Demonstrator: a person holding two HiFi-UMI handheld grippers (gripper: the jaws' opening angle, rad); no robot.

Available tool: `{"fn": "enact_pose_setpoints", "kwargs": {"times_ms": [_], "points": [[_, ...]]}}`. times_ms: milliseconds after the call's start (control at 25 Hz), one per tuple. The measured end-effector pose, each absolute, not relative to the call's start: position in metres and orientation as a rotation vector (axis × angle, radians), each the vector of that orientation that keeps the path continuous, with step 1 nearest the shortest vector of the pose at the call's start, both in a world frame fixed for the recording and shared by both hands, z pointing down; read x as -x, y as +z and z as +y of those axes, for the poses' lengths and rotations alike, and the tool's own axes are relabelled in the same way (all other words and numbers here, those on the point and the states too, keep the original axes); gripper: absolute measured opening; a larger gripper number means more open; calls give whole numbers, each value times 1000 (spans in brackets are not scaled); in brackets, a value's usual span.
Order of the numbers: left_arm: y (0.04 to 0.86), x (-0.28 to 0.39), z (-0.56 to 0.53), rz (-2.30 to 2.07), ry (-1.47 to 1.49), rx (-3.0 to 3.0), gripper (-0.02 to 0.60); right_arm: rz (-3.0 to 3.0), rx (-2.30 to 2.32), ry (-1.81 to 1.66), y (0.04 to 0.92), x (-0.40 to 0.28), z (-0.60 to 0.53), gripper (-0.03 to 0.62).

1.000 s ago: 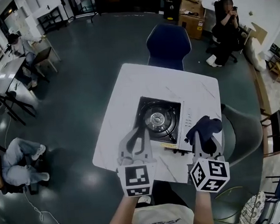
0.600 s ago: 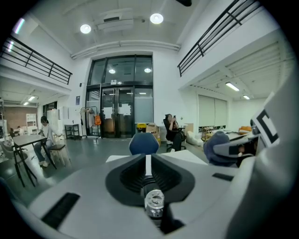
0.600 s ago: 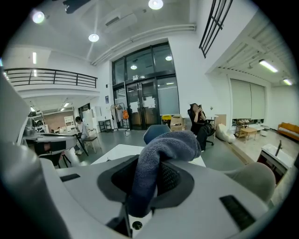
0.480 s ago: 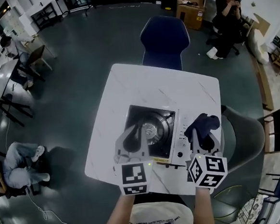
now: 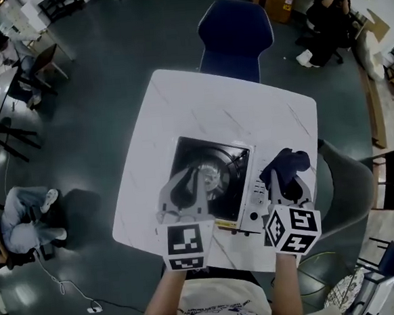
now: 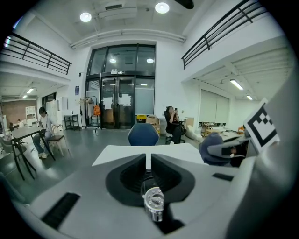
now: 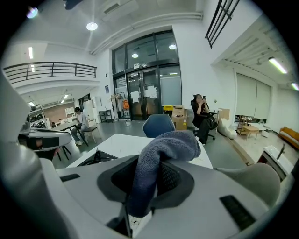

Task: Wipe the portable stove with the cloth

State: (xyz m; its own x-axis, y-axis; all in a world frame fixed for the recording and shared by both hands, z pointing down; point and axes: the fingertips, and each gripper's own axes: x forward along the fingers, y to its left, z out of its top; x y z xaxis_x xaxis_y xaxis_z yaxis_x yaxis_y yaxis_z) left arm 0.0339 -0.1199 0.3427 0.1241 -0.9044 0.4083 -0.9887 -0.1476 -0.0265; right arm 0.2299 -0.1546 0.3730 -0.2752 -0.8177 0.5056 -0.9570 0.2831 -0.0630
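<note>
Right gripper [image 5: 284,179] clenched on cloth [image 5: 290,162]: sweep flat toward nine o'clock across stove [image 5: 232,156]; left gripper [image 5: 191,182] pinched together, empty.

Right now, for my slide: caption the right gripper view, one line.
Right gripper clamps a dark blue cloth, with the portable stove on the white table at left.

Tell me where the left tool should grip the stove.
Probably the near-left rim of the stove, coming in from the left side: the body lies flat and wide, so only its edge fits between jaws, and the left tool hovers there, shut.
</note>
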Motion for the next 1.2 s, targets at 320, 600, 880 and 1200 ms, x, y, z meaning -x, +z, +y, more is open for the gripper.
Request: {"fn": "enact_pose_setpoints", "kwargs": {"times_ms": [320,600,880,1200], "points": [[357,-24,-137,-1818,516,-2141,43,-2135,-1574,506,389,-224,-179,91],[373,-11,-150,-1786,546,-2145,44,-2088,-1515,505,412,-210,-204,91],[383,7,-155,-1777,559,-2121,43,-2030,-1467,519,435,-204,-219,91],[389,21,-157,-1775,557,-2103,43,-1962,-1433,513,452,-207,-230,91]]}}
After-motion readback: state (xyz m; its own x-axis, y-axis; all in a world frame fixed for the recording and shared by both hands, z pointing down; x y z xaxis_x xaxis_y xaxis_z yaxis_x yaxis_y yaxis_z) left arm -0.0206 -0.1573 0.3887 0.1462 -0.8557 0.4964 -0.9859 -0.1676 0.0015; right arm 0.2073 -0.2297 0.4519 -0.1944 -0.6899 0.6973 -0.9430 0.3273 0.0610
